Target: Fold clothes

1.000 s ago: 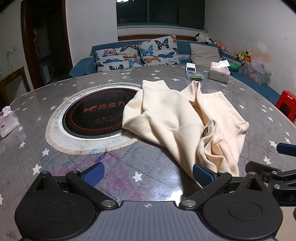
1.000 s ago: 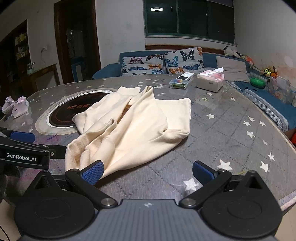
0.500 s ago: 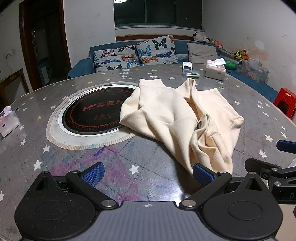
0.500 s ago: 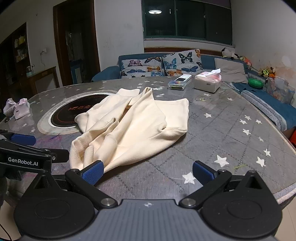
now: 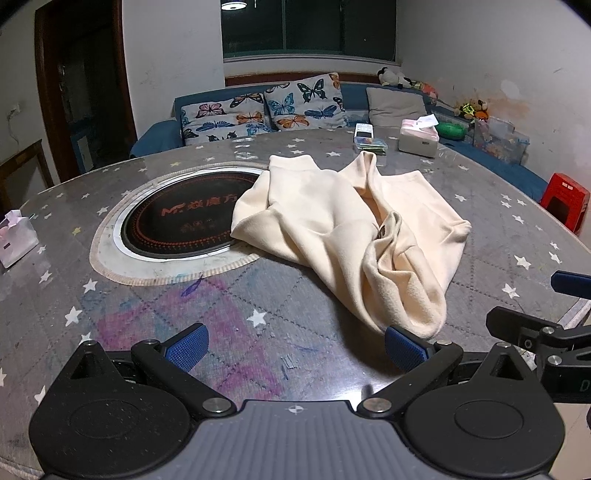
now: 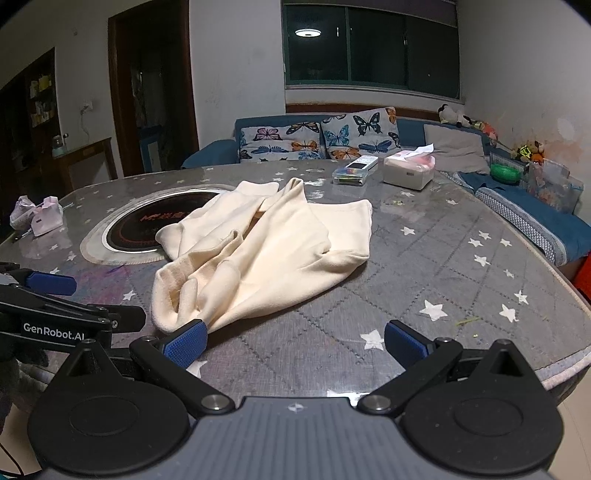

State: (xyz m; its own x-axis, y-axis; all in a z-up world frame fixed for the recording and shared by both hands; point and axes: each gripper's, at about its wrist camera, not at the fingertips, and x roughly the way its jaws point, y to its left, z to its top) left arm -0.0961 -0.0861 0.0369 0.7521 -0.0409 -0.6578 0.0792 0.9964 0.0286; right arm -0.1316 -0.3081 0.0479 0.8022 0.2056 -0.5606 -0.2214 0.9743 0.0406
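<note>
- Cream garment (image 5: 343, 229) is seen crumpled on the star-patterned table (image 5: 258, 317), partly over the round cooktop (image 5: 177, 221); the left gripper (image 5: 295, 349) is spread wide, empty.
- From the right wrist, the right gripper (image 6: 293, 343) is likewise held wide, its left pad (image 6: 184, 341) beside the garment's hem.

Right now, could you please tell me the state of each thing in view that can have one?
cream garment: unfolded, crumpled in a heap on the table, one part overlapping the round hotplate.
left gripper: open, holding nothing.
right gripper: open, holding nothing.
tissue box: open, a tissue sticking up.
ceiling lamp: lit.
</note>
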